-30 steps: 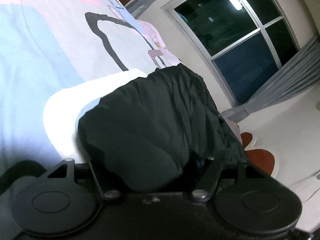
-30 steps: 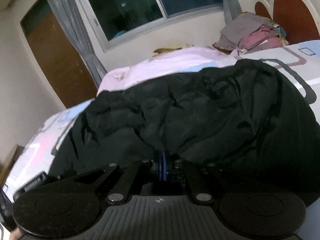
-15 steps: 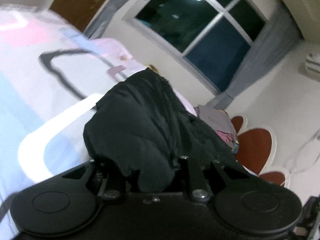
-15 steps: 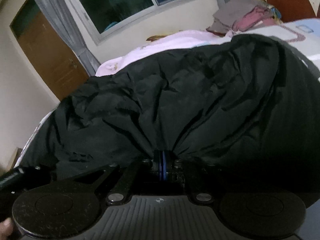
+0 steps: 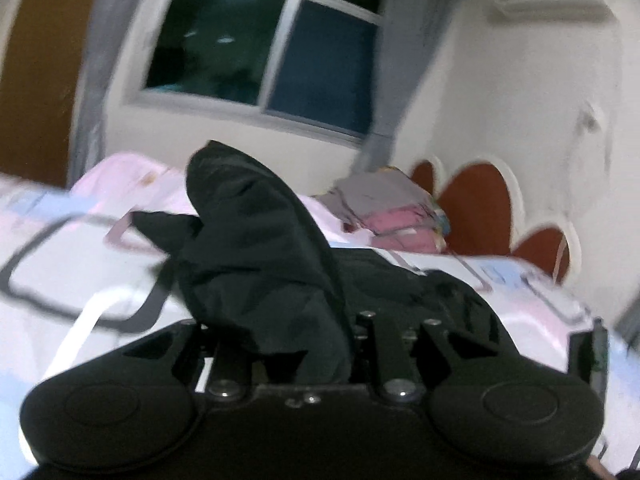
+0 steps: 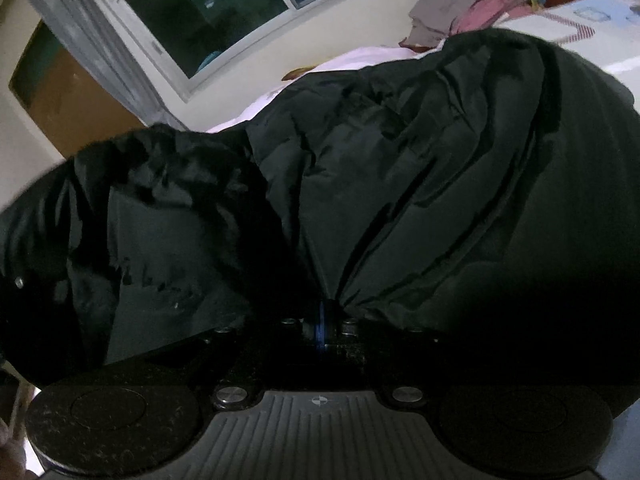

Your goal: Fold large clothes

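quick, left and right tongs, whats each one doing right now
Left tongs: shut on the black garment.
Right tongs: shut on the same black garment.

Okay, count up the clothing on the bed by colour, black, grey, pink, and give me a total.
Black: 1, the black jacket, clamped by the left gripper and right gripper.
Grey: 1, the grey garment.
Pink: 1, the pink garment under it.
Total: 3.

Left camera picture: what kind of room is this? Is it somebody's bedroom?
Most likely a bedroom. A bed with a pink and white patterned bedsheet fills the view, a scalloped reddish headboard stands against the wall, and a curtained window shows night outside. A black garment lies across the bed.
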{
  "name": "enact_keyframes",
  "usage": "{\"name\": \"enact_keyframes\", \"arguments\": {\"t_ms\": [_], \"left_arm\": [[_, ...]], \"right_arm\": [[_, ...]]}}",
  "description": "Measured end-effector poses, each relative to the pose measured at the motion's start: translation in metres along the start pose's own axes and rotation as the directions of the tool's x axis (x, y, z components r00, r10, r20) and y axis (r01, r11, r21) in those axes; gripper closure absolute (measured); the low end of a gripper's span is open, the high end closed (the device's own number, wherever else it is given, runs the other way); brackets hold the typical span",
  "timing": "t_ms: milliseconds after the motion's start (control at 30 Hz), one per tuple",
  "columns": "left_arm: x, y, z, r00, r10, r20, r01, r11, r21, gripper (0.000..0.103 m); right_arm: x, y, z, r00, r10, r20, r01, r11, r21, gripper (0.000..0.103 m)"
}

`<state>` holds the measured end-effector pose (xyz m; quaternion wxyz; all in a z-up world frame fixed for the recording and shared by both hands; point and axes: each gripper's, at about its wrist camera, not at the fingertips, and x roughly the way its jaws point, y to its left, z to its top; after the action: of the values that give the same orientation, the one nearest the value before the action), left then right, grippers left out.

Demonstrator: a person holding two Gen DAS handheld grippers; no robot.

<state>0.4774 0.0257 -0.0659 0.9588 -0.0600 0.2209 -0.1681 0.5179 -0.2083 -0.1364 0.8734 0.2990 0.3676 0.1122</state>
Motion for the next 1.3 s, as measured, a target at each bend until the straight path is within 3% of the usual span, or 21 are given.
{"name": "enact_keyframes", "arguments": {"t_ms": [133,300,600,967,1300], "left_arm": [[0.011,-0.046,0.007,0.998,-0.055,-0.023,0.058,0.987,0.151,0.083],[0.032,-0.088,0.008,0.989,-0.133,-0.067,0.146,0.957,0.252,0.083],[0.073,-0.127,-0.013,0.962,-0.215,-0.166,0.251,0.939,0.235,0.083],[0.101,-0.168,-0.039,0.961,-0.183,-0.209,0.23,0.945,0.232,0.083],[0.106,-0.193,-0.049,0.968,-0.092,-0.232,0.159,0.944,0.29,0.083]], "right_arm": [[-0.005,-0.012,0.001,0.999,0.041,0.0,-0.041,0.997,0.058,0.103],[-0.023,-0.032,0.005,0.996,0.088,0.014,-0.089,0.989,0.122,0.103],[-0.062,-0.073,0.019,0.991,0.086,0.098,-0.103,0.977,0.185,0.103],[-0.116,-0.116,0.032,0.981,-0.048,0.188,0.001,0.97,0.245,0.103],[-0.133,-0.104,0.039,0.981,-0.052,0.188,0.011,0.976,0.217,0.103]]}}
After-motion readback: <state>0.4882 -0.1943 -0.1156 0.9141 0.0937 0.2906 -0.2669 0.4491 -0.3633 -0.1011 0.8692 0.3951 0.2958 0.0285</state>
